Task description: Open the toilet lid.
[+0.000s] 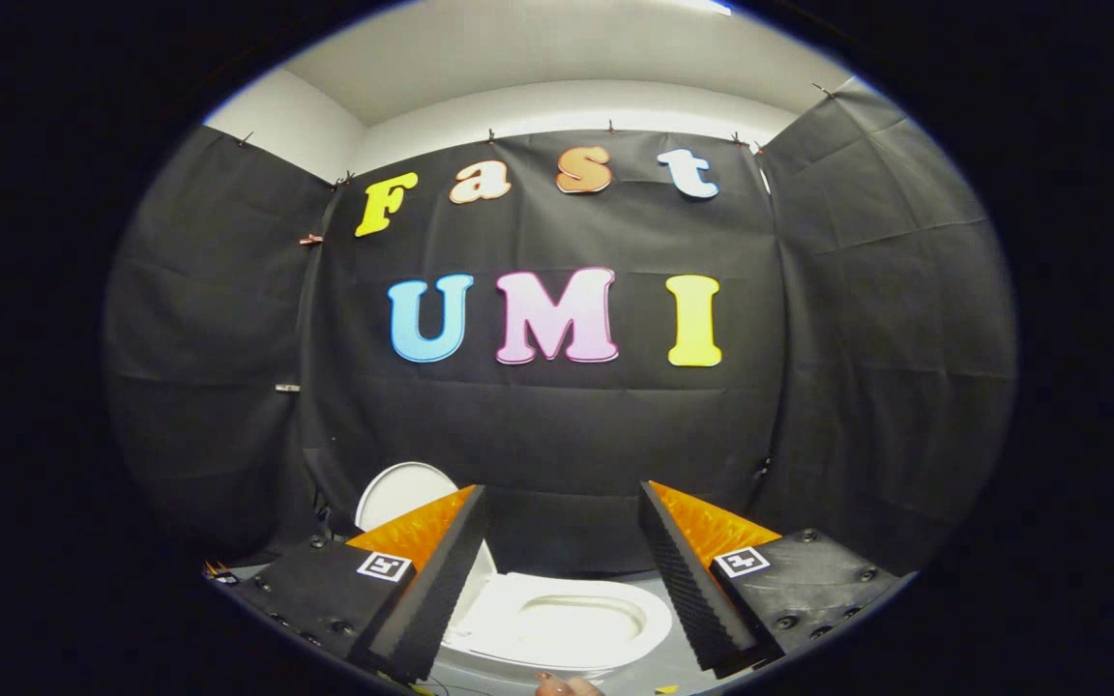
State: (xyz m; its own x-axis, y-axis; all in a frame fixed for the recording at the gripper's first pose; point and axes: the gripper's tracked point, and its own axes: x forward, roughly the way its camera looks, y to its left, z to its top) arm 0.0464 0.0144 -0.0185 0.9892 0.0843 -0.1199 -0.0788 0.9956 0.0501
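A white toilet [557, 623] stands on the floor below and ahead of my gripper [564, 503]. Its lid [400, 493] is raised upright at the left, partly hidden behind my left finger [431, 570]. The seat ring and the bowl's hollow lie uncovered between the two fingers. My right finger [692, 570] stands to the right of the bowl. The fingers are wide apart with nothing held between them, and they hang above the toilet without touching it.
Black cloth walls [557, 435] close in the booth behind the toilet and on both sides. A grey floor [654, 667] surrounds the bowl. A person's fingertip [565, 684] shows just in front of the seat's near rim.
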